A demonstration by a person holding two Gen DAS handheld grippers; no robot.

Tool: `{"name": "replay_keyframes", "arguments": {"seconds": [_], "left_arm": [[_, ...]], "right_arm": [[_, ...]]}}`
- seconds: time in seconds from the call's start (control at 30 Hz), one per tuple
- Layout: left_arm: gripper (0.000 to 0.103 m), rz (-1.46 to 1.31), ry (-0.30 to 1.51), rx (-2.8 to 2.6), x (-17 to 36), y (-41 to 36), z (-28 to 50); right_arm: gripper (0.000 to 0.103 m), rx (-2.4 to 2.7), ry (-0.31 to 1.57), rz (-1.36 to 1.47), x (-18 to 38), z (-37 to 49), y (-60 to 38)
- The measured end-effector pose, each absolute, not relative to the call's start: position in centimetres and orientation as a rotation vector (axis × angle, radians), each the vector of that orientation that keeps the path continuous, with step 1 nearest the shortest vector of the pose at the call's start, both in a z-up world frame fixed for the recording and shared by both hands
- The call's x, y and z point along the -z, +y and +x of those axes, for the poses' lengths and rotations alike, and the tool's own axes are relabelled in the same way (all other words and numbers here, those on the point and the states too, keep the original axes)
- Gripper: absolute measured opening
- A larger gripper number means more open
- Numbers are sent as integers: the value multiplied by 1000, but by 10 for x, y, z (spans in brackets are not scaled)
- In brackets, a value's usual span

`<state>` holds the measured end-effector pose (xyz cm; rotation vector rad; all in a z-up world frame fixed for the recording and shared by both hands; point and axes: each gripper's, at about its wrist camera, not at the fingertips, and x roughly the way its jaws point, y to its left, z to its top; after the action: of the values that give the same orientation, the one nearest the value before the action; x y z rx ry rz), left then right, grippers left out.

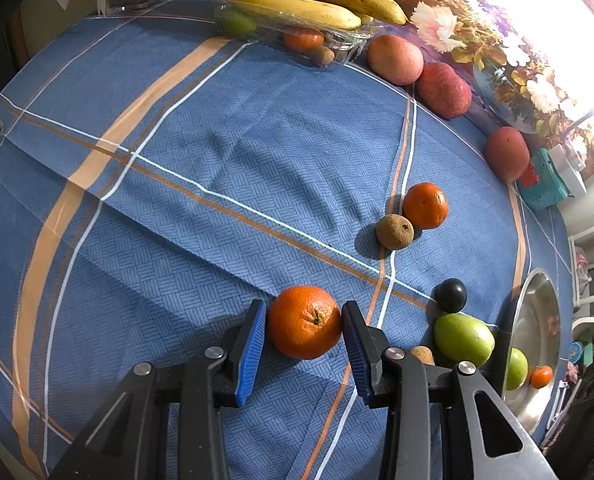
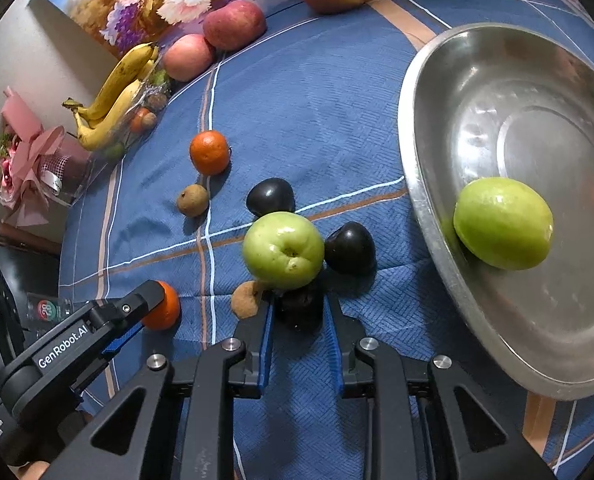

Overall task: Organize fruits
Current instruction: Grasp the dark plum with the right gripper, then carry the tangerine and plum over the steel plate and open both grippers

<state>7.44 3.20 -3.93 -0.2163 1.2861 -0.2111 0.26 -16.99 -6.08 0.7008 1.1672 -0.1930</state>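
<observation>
So we've got the left tool (image 1: 303,334) clamped on an orange (image 1: 304,322) sitting on the blue-clothed counter (image 1: 217,200) — the right tool (image 2: 299,316) is squeezing a dark plum (image 2: 299,306) just behind a green apple (image 2: 283,250), near the steel bowl (image 2: 429,208) holding another green fruit (image 2: 503,222).

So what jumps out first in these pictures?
Probably the bright orange sitting between the left tool pads on the blue checked tablecloth. Next, the big steel bowl at the right, holding a green fruit, while the right tool closes on a dark plum.
</observation>
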Motion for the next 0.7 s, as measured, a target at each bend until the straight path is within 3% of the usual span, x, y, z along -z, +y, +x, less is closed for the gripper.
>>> {"name": "replay_keyframes", "arguments": {"seconds": [0.7], "left_arm": [[40, -298, 1168, 196, 3, 50, 70]], "right_arm": [[24, 179, 1103, 674, 33, -10, -175]]}}
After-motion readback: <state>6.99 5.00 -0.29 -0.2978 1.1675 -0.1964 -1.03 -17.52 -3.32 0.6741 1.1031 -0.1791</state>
